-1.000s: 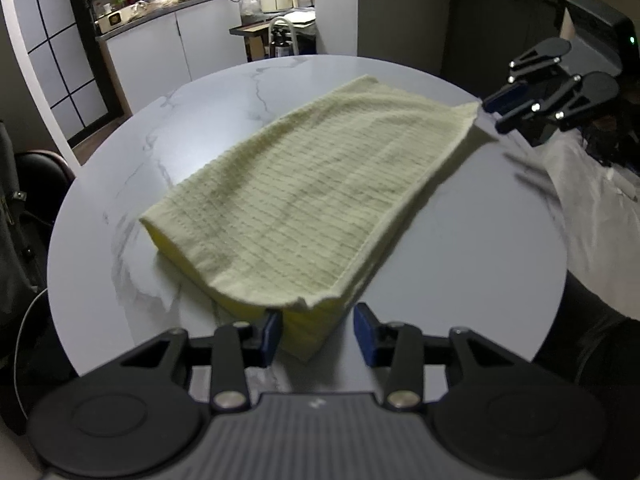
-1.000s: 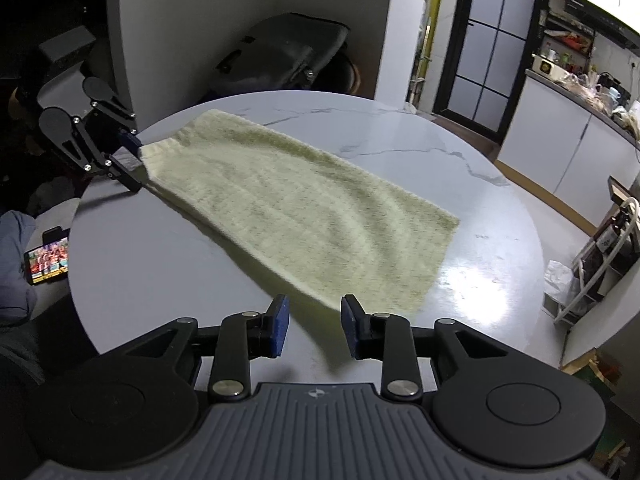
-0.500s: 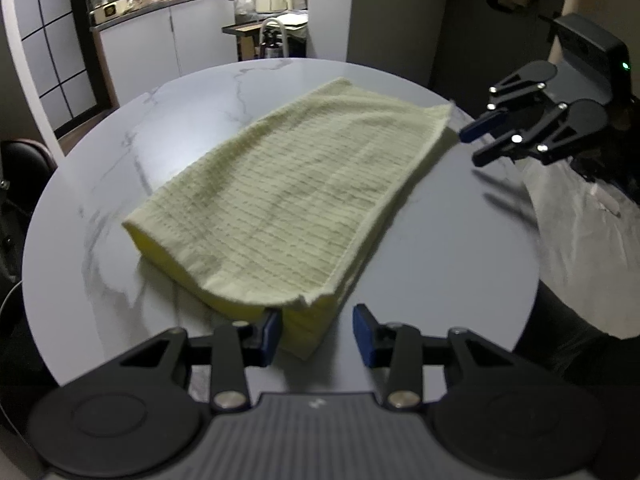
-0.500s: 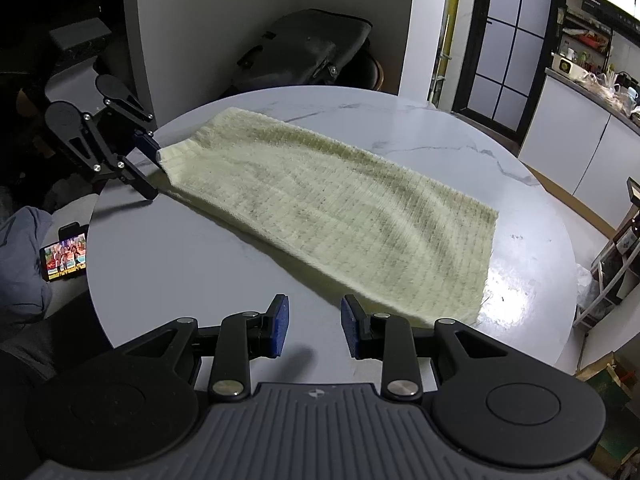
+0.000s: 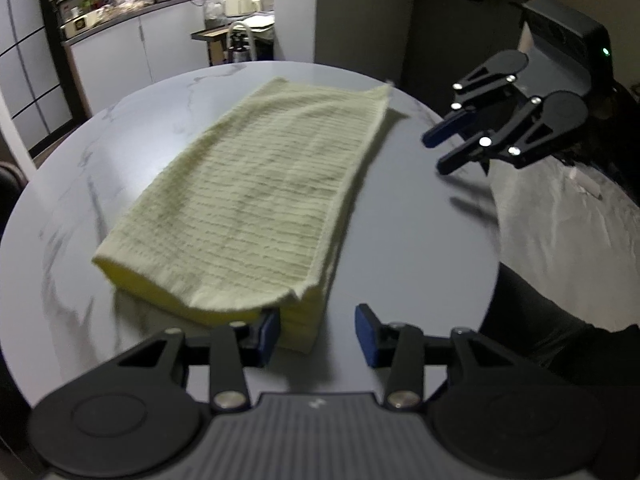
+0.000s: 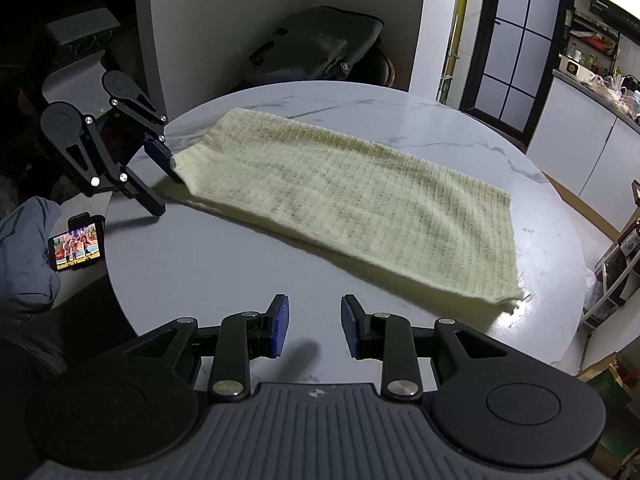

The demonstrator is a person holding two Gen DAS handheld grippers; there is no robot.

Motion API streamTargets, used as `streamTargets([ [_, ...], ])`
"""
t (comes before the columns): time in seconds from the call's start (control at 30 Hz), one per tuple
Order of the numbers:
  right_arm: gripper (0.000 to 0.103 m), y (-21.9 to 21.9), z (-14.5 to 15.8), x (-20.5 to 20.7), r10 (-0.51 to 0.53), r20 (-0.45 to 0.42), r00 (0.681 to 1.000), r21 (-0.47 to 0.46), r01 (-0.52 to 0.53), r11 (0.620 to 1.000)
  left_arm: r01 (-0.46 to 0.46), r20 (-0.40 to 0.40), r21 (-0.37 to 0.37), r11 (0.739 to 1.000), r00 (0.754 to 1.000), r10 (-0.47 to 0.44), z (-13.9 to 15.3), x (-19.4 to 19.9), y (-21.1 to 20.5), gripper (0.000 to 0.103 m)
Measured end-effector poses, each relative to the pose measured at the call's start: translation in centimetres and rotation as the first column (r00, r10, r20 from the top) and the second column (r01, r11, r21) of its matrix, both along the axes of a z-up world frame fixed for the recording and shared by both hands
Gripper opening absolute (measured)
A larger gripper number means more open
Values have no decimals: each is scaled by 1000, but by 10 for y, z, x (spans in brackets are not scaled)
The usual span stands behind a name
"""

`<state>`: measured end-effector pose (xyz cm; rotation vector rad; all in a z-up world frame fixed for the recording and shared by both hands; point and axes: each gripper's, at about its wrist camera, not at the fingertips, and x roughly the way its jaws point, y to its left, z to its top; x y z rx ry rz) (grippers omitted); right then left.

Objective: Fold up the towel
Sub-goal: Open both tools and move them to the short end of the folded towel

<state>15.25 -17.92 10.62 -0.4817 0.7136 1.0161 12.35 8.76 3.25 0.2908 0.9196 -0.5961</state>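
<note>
A pale yellow towel (image 5: 264, 200) lies folded lengthwise in a long strip on the round marble table (image 5: 420, 240); it also shows in the right wrist view (image 6: 352, 200). My left gripper (image 5: 316, 332) is open, its left pad beside the towel's near corner, holding nothing. In the right wrist view the left gripper (image 6: 156, 178) sits at the towel's far left end. My right gripper (image 6: 313, 326) is open and empty over bare table, apart from the towel. It shows at the right in the left wrist view (image 5: 438, 154), clear of the towel's far corner.
A phone with a lit screen (image 6: 78, 248) lies off the table's left edge beside grey cloth (image 6: 24, 252). A dark bag (image 6: 316, 48) sits behind the table. White kitchen cabinets (image 5: 132, 52) stand beyond. White fabric (image 5: 568, 232) lies right of the table.
My right gripper has let go of the towel's far corner and pulled back from it. The towel has settled flat. My left gripper stays at the near corner, open.
</note>
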Motion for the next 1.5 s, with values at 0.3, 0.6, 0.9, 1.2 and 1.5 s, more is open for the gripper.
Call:
streamTargets([
  [0.3,32,-8,0,-13,-33,23,999,-19,33,999,93,7,22,995,996,-93,-6,1,-35,45],
  [0.6,32,-26,-3,-26,-69,25,997,-6,69,998,161,11,29,987,987,-161,-11,10,-64,45],
  [0.9,33,-38,-2,-35,-103,32,994,3,103,995,174,17,8,985,985,-174,-19,18,-80,46],
  [1.2,46,-31,-5,-42,-125,34,992,-4,125,992,176,23,-41,983,984,-176,-19,19,-98,40],
  [1.5,52,-18,-2,-49,-84,39,996,15,83,996,175,76,13,984,982,-176,10,-5,-64,40],
])
